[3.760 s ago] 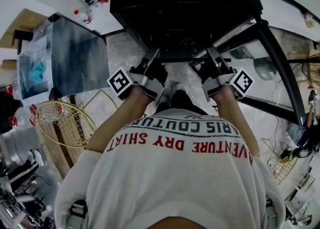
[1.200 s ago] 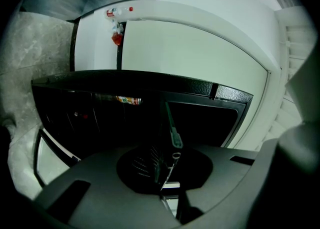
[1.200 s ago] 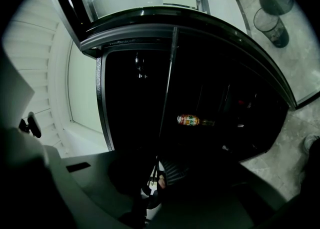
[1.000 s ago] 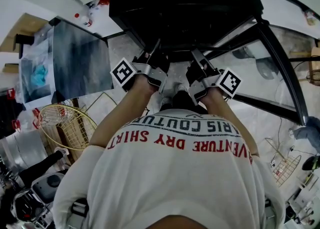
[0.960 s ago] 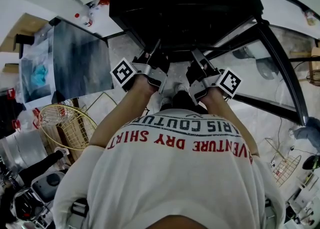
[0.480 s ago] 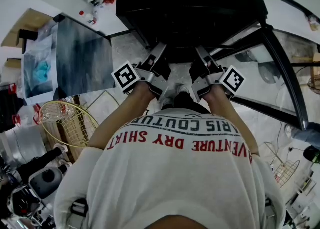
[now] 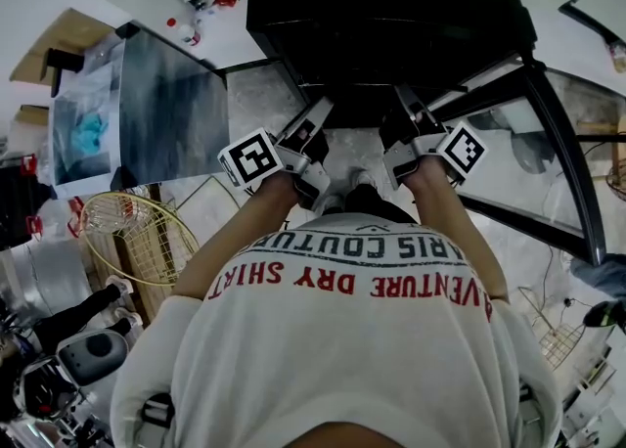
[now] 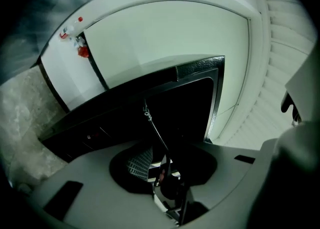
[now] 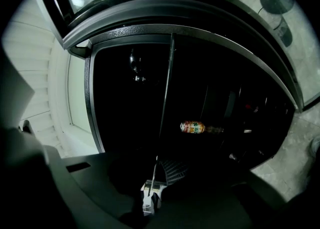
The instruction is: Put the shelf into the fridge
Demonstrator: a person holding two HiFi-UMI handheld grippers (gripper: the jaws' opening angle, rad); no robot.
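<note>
The black fridge (image 7: pixel 381 16) stands open and the shelf (image 9: pixel 163 108) runs edge-on into its dark inside, its front edge pinched in the right tool (image 9: pixel 156 180). The left tool (image 8: pixel 159 168) has just been closing. Its jaws are still fairly wide astride that edge, not pressing it — probably a re-grip before the final push.

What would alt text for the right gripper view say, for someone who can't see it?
Seen edge-on as a thin line, the shelf runs from the right gripper up into the dark, open fridge. A bottle with an orange label lies on its side inside; a white wall shows at left.
</note>
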